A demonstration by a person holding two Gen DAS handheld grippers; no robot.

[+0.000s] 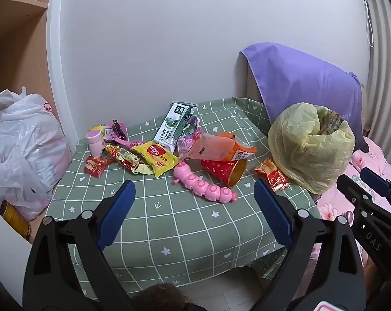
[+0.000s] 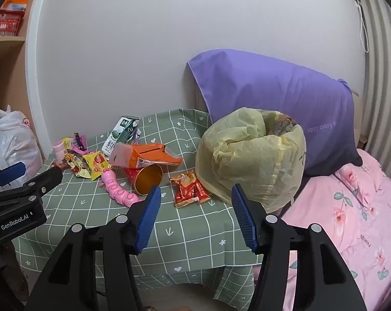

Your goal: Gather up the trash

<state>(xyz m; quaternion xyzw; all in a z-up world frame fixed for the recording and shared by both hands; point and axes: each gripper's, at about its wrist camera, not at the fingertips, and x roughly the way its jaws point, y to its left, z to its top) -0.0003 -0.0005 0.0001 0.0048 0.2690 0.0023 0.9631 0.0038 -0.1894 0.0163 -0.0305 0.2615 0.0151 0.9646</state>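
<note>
The task appears barely begun. The left tongs (image 1: pixel 194 210) and the right tongs (image 2: pixel 195 216) both hang in front of the near edge of the worktop (image 1: pixel 169 228), jaws spread wide and holding nothing, aimed down at the litter.

Nearly all the trash lies loose on the green checked cloth. Towards the back left sits a cluster: a milk carton (image 1: pixel 173 127) leaning upright, a yellow snack packet (image 1: pixel 158 159), a crumpled gold-and-red wrapper (image 1: pixel 125 158), a small red packet (image 1: pixel 94 165) and a pink tub (image 1: pixel 95 142) with small wrappers behind it. An orange pouch (image 1: pixel 216 147) rests across a red paper cup (image 1: pixel 225 169) lying on its side, its gold mouth facing the camera. Red-and-gold sachets (image 2: pixel 190 190) lie just beside the bin. A pink caterpillar toy (image 1: pixel 203 185) lies among them; whether it counts as trash cannot be told.

The bin lined with a yellow bag (image 2: pixel 250 155) stands at the right end of the worktop, by the purple pillow (image 2: pixel 273 96) and the pink bed (image 2: pixel 351 207). Something dark shows at its mouth, so it may hold a little already; what that is stays unclear.

By this judgement every item on the cloth is yet to be picked up and dropped in the bag, and the sachets are the closest to the right tongs.
</note>
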